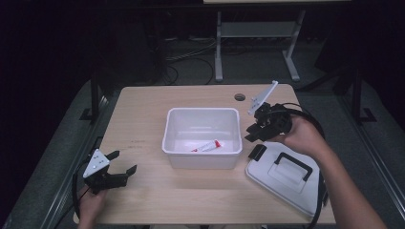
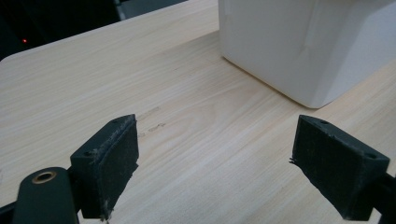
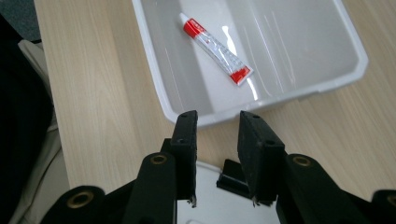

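A white plastic bin (image 1: 202, 110) stands in the middle of the wooden table, with a red-and-white tube (image 1: 207, 146) lying on its floor. Its white lid (image 1: 286, 179), with a black handle and black latches, rests flat to the right of it. My right gripper (image 1: 250, 133) hovers between bin and lid. In the right gripper view its jaws (image 3: 218, 119) stand a little apart with nothing between them, above the bin's rim (image 3: 299, 93), the tube (image 3: 215, 48) and the lid (image 3: 210, 205). My left gripper (image 1: 124, 161) is wide open near the front left; its jaws (image 2: 215, 154) face the bin's wall (image 2: 299, 42).
A round cable hole (image 1: 239, 97) sits in the table top behind the bin. Bare wood lies left of and in front of the bin. Beyond the table's far edge are a desk frame (image 1: 218, 47) and cables on a dark floor.
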A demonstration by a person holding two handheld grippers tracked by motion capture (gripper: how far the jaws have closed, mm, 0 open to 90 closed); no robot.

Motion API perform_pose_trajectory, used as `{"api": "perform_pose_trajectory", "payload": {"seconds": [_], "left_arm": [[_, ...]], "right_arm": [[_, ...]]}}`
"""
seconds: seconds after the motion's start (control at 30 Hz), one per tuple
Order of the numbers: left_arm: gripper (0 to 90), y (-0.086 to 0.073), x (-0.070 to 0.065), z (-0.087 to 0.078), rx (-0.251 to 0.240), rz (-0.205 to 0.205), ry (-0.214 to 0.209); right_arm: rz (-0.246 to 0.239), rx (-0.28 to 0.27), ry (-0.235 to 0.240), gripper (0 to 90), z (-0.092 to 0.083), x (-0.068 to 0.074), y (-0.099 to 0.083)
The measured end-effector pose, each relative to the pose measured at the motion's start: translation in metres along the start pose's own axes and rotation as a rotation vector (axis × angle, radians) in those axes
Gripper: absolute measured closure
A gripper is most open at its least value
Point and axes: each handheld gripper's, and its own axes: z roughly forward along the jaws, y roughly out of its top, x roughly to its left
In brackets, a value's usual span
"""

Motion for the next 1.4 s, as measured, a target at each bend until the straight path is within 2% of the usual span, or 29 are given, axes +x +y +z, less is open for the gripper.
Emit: {"api": "perform_pose_trajectory", "payload": {"seconds": [0.4, 0.87, 1.13, 1.4], "left_arm": [[13.8, 0.0, 0.0, 0.0, 0.002, 0.005, 0.003], [13.8, 0.0, -0.002, 0.001, 0.011, 0.015, 0.001], [13.8, -0.001, -0.001, 0.0, 0.01, 0.011, 0.005], [13.8, -0.001, 0.0, -0.001, 0.011, 0.006, 0.007]], "right_arm": [[0.066, -0.005, -0.031, 65.5, -0.006, -0.001, -0.04], [0.164, 0.001, -0.063, 60.4, 0.002, -0.003, -0.096], [0.218, 0.009, -0.074, 58.8, 0.005, -0.008, -0.12], [0.277, 0.025, -0.081, 56.3, 0.015, -0.016, -0.142]]}}
